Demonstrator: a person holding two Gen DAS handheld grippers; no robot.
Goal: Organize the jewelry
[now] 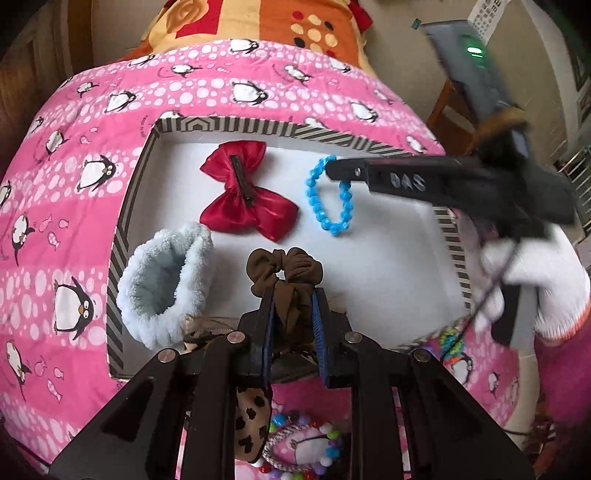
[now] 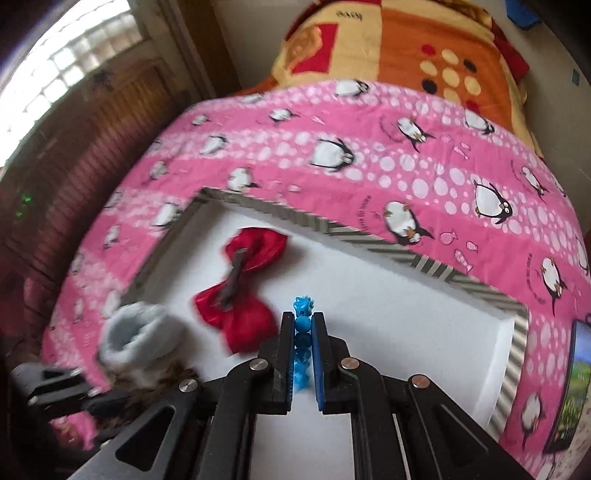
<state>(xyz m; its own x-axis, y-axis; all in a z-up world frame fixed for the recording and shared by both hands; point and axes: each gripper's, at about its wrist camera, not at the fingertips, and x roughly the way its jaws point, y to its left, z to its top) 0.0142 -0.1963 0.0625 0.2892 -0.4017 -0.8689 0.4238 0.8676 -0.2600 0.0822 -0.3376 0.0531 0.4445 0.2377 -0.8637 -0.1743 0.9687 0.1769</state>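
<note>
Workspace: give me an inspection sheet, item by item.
Surface: pink penguin bedspread under a striped-rim tray with a white floor.
Job's things: red bow and pale blue fluffy band lie in the tray; blue bead bracelet and brown scrunchie are held over it.
Clutter: leopard scrunchie and multicoloured bead bracelet on the bedspread outside the tray.
Grippers: left gripper shut on the scrunchie; right gripper shut on the blue bracelet.
Cables: thin dark cord by the gloved hand.
Surroundings: orange patterned blanket, window.
</note>
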